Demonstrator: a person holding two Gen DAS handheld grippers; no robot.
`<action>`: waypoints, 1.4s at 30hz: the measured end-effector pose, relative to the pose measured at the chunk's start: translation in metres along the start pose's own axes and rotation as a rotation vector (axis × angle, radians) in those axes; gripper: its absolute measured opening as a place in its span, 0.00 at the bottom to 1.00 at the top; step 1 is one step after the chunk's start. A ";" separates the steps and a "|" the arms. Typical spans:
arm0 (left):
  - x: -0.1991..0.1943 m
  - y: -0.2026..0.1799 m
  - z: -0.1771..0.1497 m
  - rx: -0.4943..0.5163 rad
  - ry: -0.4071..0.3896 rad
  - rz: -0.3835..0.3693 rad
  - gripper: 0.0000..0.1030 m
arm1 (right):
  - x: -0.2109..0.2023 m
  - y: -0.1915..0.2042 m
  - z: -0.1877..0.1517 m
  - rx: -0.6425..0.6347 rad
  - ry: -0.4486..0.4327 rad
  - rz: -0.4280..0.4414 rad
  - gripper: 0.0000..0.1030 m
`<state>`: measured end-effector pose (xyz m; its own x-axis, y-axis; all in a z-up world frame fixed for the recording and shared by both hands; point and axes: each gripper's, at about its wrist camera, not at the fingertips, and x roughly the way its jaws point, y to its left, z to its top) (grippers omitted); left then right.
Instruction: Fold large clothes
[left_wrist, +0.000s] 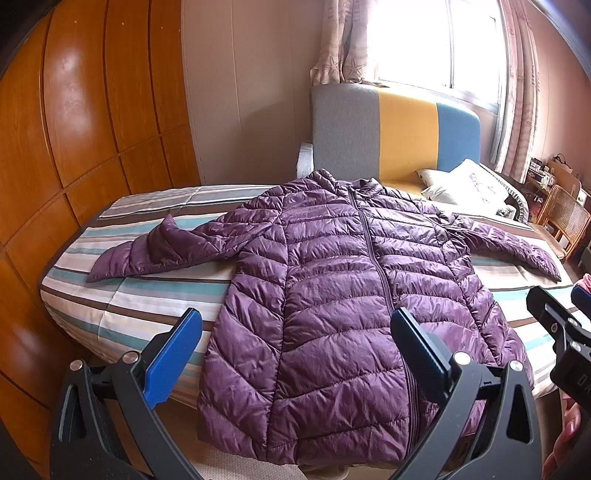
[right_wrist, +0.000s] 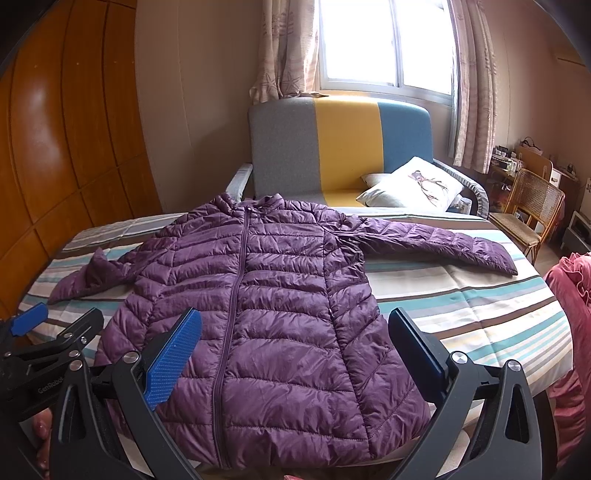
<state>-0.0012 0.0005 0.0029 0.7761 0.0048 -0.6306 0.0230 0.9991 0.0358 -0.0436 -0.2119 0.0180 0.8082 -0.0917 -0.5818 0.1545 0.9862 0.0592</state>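
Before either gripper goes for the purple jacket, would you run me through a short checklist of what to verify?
1. Jacket lies flat, front up: ok.
2. Zipper closed: ok.
3. Both sleeves straight: not ok; left sleeve is buckled, right sleeve lies straight.
4. Left gripper open, holding nothing: ok.
5. Right gripper open, holding nothing: ok.
6. Hem fully on the bed: cannot tell.

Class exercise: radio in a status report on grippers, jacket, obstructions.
Left gripper open, right gripper open, both empty. Purple jacket flat on striped bed, zipped, sleeves out, unfolded. Nothing on jacket.
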 end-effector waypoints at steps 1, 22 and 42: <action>0.001 0.000 0.000 0.000 0.001 0.000 0.98 | 0.000 0.000 0.000 0.000 -0.001 0.000 0.97; 0.043 -0.010 0.001 0.033 0.078 0.000 0.98 | 0.030 -0.026 0.002 0.045 0.031 -0.067 0.97; 0.158 -0.016 0.034 0.085 0.101 0.121 0.98 | 0.152 -0.112 0.015 0.123 0.201 -0.090 0.97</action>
<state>0.1425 -0.0166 -0.0711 0.7093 0.1331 -0.6923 -0.0104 0.9839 0.1785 0.0700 -0.3385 -0.0652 0.6609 -0.1366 -0.7379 0.2981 0.9502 0.0910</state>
